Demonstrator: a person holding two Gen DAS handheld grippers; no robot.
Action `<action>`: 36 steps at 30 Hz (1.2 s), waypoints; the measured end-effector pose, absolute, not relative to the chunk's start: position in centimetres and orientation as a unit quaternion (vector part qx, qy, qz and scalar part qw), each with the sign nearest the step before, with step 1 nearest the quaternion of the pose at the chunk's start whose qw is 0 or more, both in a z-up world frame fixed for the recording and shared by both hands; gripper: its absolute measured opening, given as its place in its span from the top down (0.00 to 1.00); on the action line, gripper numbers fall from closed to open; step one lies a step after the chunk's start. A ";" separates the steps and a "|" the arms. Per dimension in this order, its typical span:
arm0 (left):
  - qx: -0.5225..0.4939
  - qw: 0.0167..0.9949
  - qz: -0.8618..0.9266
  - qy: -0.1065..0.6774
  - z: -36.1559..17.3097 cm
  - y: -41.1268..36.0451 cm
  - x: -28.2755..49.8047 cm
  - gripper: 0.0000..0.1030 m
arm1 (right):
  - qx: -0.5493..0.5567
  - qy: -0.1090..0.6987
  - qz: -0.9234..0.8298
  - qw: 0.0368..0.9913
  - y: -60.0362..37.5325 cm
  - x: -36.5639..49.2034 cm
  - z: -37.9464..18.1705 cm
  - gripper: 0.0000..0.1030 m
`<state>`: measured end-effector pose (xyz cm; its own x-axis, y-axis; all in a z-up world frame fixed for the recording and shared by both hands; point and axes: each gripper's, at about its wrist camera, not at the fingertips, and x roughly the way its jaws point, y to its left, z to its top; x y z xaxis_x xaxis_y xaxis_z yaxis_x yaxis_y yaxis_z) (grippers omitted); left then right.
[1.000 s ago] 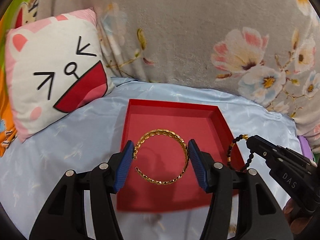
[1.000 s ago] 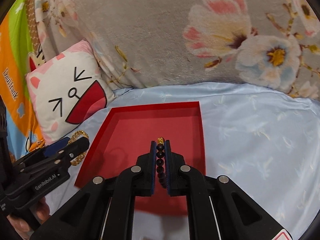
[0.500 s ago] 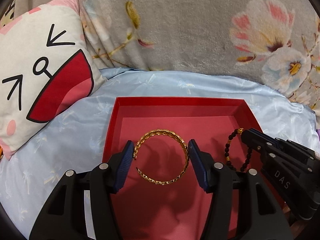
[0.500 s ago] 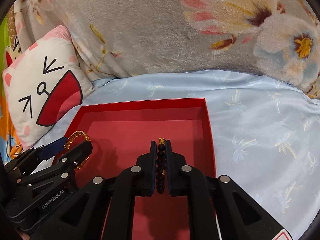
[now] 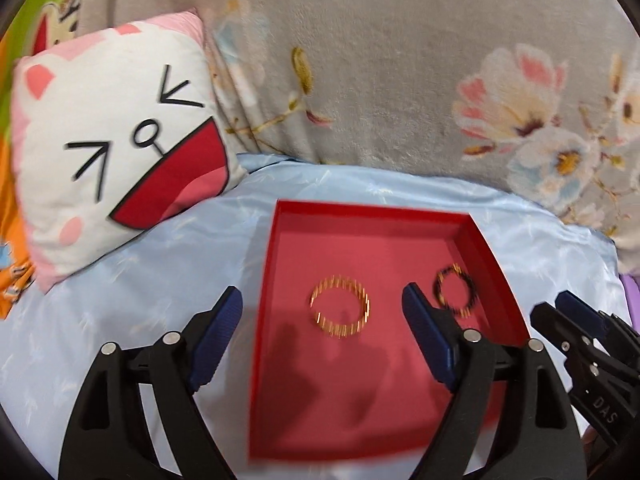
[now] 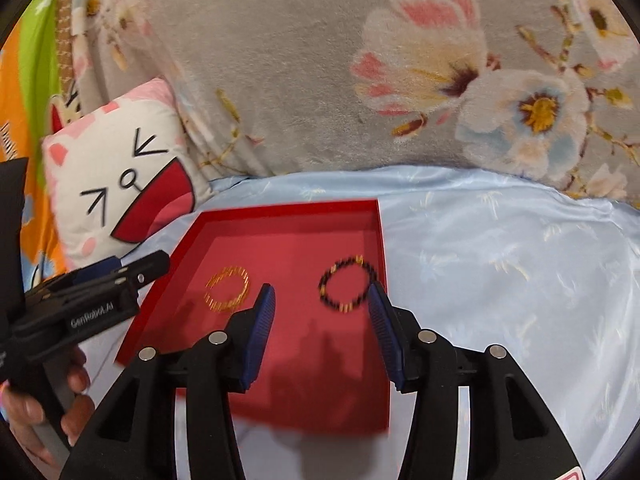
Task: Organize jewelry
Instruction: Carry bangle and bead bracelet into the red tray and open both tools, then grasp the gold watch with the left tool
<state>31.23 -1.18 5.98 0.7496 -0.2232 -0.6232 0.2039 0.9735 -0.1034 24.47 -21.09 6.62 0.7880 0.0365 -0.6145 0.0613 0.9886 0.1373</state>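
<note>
Your left gripper (image 5: 320,316) stands spread wide and holds nothing, because the gold bracelet (image 5: 340,311) lies flat on the floor of the red tray (image 5: 372,216), near its middle and between and beyond your fingertips. Your right gripper (image 6: 320,308) is likewise wide apart and empty, with the black beaded bracelet (image 6: 347,284) lying close to the tray's right wall, just ahead of its fingers. Both pieces look deliberately spaced apart so they don't tangle.

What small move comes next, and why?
Probably lift both tools clear of the red tray: the gold bracelet and the black bead bracelet lie flat inside it, apart, and the left tool and right tool are open, holding nothing.
</note>
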 end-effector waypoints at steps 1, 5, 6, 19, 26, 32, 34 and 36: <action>-0.014 0.934 -0.116 0.337 5.9 -0.7 29.7 0.21 | 0.079 0.327 -0.004 0.942 -20.9 22.8 6.5 0.51; -0.009 0.932 -0.121 0.342 5.1 0.3 24.4 0.21 | 0.084 0.337 -0.003 0.938 -20.0 16.9 5.6 0.50; -0.004 0.932 -0.119 0.342 4.8 0.6 22.7 0.21 | 0.085 0.342 -0.002 0.936 -19.7 15.5 5.3 0.49; 0.020 0.920 -0.111 0.375 -0.5 2.7 10.0 0.21 | 0.103 0.403 0.002 0.910 -17.2 3.6 0.2 0.49; 0.010 0.910 -0.114 0.398 -1.7 2.9 11.0 0.23 | 0.111 0.406 0.000 0.907 -17.1 2.7 -0.7 0.49; -0.006 0.899 -0.129 0.419 -2.3 3.2 12.0 0.41 | 0.114 0.410 -0.002 0.905 -17.2 2.8 -1.0 0.49; -0.008 0.898 -0.134 0.419 -2.3 3.2 11.9 0.42 | 0.113 0.412 -0.001 0.904 -17.1 2.9 -1.1 0.49; -0.007 0.897 -0.141 0.419 -2.3 3.0 11.9 0.48 | 0.113 0.411 -0.001 0.905 -17.1 2.9 -1.0 0.49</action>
